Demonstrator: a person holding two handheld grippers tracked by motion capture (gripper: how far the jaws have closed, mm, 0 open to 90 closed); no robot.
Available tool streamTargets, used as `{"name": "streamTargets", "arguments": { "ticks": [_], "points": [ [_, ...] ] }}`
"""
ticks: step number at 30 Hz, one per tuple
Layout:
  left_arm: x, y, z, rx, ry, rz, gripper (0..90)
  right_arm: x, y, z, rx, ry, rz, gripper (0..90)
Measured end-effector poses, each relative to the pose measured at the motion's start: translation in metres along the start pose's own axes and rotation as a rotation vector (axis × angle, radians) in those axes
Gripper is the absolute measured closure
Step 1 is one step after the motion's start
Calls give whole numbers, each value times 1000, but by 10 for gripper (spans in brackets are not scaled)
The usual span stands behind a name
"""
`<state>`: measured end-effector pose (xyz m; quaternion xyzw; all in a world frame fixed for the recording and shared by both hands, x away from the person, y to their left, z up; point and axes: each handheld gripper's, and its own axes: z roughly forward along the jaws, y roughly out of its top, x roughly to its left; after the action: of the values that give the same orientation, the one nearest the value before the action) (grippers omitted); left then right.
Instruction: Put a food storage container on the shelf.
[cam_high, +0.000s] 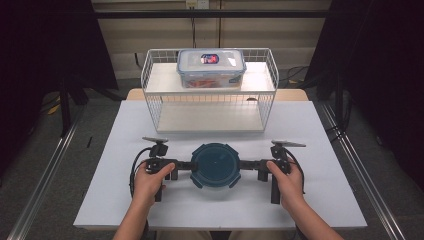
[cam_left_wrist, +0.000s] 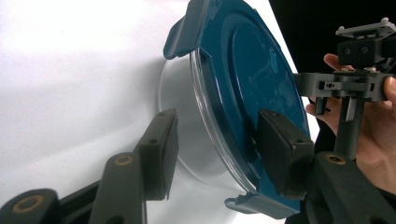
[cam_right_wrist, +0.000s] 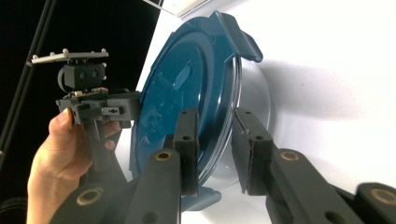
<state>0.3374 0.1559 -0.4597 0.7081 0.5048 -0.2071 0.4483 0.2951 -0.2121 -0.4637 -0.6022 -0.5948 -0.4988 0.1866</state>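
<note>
High view: a round container with a blue lid (cam_high: 216, 165) sits at the desk's (cam_high: 125, 195) front centre, between the left tongs (cam_high: 186, 165) and right tongs (cam_high: 246, 164).

Left gripper view: jaws straddle the rim; one pad lies against the lid, the other stands clear, so the tongs are released.

Right gripper view: jaws bracket the lid's edge; whether they clench it cannot be told.

A white table (cam_high: 320, 195) carries a wire rack (cam_high: 155, 95) and a blue-lidded round container (cam_high: 216, 165).
</note>
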Motion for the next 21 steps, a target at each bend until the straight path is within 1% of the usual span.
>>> {"name": "streamTargets", "arguments": {
  "ticks": [1,3,5,7,8,9,10,12,14,15,16,19,20,21],
  "points": [
    [0,0,0,1,-6,-14,495,0,0,0,3,4,6,732],
    [1,0,0,2,0,-12,496,0,0,0,0,5,1,728],
    [0,1,0,-2,-8,-40,513,-2,-1,0,-16,10,4,732],
    [0,2,0,-23,-16,-30,578,-4,-1,1,-29,21,20,730],
    [-1,2,0,-19,-33,-44,615,-5,-1,2,-28,30,22,724],
    [0,2,0,-18,-28,-38,638,-5,-1,2,-27,26,33,716],
    [-1,2,0,-17,-29,-38,640,-5,-1,3,-30,28,27,706],
    [-1,2,-1,-24,-22,-50,645,-2,-5,9,-4,8,27,674],
    [-2,2,-1,-20,-22,-66,650,0,-4,9,-4,-1,22,695],
    [-2,2,-1,-24,-21,-83,660,0,-3,8,2,-9,31,698],
    [-2,2,-1,-20,-28,-94,664,-1,-4,8,-1,-1,33,700],
    [-2,2,-1,-21,-26,-115,676,-1,-4,7,2,4,78,710],
    [-2,3,-2,-15,-25,-121,677,0,-4,7,-1,3,86,712],
    [-3,3,-2,-21,-16,-131,681,0,-3,7,5,-2,93,714]
  ]
}}
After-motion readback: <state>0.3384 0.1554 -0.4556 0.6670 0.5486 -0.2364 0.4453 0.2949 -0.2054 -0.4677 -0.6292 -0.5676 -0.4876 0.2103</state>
